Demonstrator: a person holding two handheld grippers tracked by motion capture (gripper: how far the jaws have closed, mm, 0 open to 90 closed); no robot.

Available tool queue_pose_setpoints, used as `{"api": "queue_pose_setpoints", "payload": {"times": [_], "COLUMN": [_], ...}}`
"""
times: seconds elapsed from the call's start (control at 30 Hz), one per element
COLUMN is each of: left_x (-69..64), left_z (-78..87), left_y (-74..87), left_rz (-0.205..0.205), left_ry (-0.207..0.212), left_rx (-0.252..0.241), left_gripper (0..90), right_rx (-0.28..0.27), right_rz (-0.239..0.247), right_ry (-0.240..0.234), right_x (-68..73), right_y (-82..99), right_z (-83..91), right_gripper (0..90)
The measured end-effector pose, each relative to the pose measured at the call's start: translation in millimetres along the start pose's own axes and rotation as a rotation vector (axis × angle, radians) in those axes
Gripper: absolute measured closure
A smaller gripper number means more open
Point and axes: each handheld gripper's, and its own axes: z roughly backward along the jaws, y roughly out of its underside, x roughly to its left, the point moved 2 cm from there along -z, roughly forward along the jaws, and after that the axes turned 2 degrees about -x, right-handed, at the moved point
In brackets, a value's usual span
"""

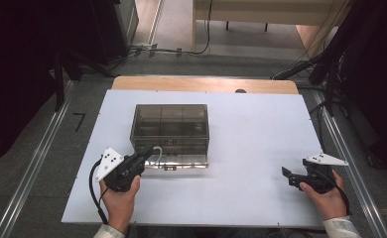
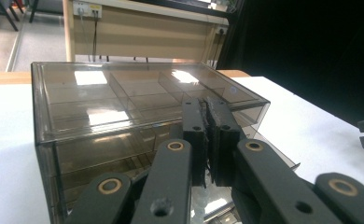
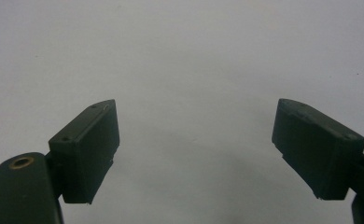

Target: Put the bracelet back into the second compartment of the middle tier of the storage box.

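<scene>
From above, a smoky clear box with a closed lid sits left of centre on the white desk; the left tool touches its front edge. Its own view shows the jaws pressed together before the box's bare-looking compartments. The right tool hangs over bare desk, jaws apart

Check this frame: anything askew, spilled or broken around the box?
Nothing stands out. The smoky clear compartment box sits square on the white table, its compartments look empty, no spill. Left gripper is shut by its front edge; right gripper is open above bare table.
</scene>
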Motion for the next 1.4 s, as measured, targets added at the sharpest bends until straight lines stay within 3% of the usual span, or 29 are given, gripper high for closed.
{"api": "queue_pose_setpoints", "payload": {"times": [0.87, 1.4], "left_x": [-7.5, -14.6], "left_z": [-21.9, -31.5], "left_y": [2.5, 5.6], "left_rz": [-0.01, -0.029], "left_ry": [0.002, 0.032], "left_rx": [0.017, 0.039], "left_gripper": [88.3, 88.3], "right_rx": [0.005, 0.006], "right_rz": [0.003, 0.005], "right_ry": [-0.005, -0.007], "right_x": [1.0, 0.5], "right_y": [0.2, 0.7], "right_z": [-0.3, -0.8], "right_gripper": [13.3, 13.3]}}
